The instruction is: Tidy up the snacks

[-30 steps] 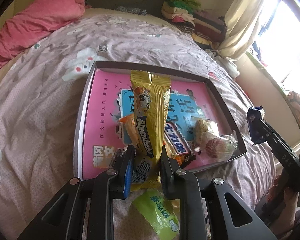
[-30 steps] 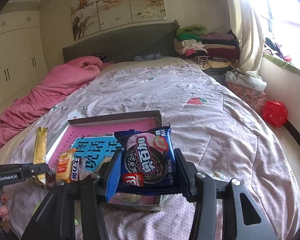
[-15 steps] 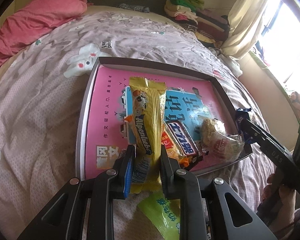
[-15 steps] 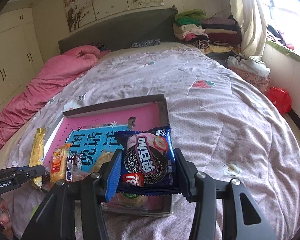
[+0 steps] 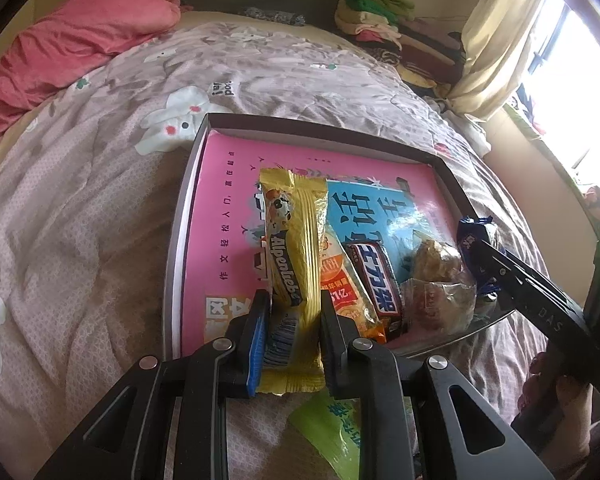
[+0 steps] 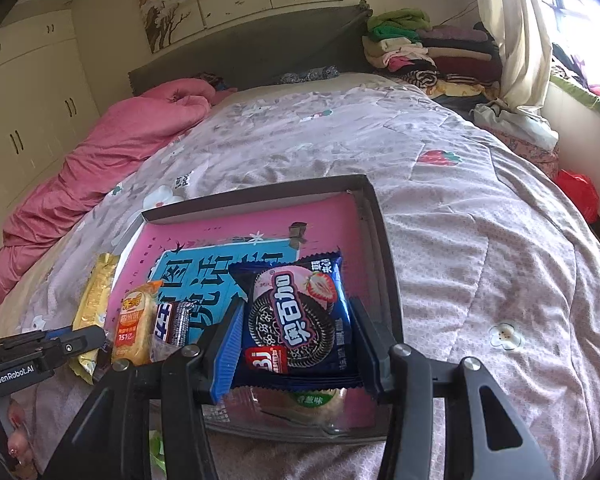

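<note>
2 grippers loaded | left gripper clamps yellow candy bar | right gripper clamps blue cookie pack | 1 tray mid-frame

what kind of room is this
Most likely a home bedroom: a bed under a floral quilted cover, a rumpled pink duvet by the dark headboard, and cream built-in wardrobes.

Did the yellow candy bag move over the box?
Yes. The yellow candy bag, shut in the left tongs, has gone down toward the box; the far rim sits higher above it than before.
</note>
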A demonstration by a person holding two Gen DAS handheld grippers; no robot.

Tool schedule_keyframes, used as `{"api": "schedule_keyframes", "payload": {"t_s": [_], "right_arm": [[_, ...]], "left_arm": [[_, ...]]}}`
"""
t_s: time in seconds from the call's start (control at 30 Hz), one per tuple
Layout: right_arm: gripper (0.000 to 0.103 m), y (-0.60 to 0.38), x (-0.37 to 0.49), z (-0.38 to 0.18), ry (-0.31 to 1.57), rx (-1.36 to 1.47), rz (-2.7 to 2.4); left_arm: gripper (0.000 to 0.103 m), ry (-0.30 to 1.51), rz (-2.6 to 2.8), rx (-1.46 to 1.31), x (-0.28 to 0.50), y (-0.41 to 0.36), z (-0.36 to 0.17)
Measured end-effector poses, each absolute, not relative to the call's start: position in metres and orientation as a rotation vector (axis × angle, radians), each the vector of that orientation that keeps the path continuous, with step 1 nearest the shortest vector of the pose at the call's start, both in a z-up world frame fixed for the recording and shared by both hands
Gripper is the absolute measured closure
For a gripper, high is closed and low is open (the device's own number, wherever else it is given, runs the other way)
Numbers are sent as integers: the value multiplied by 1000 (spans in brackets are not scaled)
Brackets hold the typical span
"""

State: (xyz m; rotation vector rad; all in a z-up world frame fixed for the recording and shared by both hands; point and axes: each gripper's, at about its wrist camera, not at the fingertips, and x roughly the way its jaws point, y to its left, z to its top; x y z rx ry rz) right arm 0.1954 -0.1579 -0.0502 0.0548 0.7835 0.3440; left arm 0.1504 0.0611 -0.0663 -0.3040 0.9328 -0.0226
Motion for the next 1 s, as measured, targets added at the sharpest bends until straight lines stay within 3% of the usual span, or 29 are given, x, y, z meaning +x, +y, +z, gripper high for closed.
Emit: {"api": "schedule_keyframes", "payload": {"t_s": [1.0], "right_arm": [[52, -160, 211, -52, 839, 124, 308]], "left_arm": [[79, 933, -22, -304, 152, 62, -67]]}}
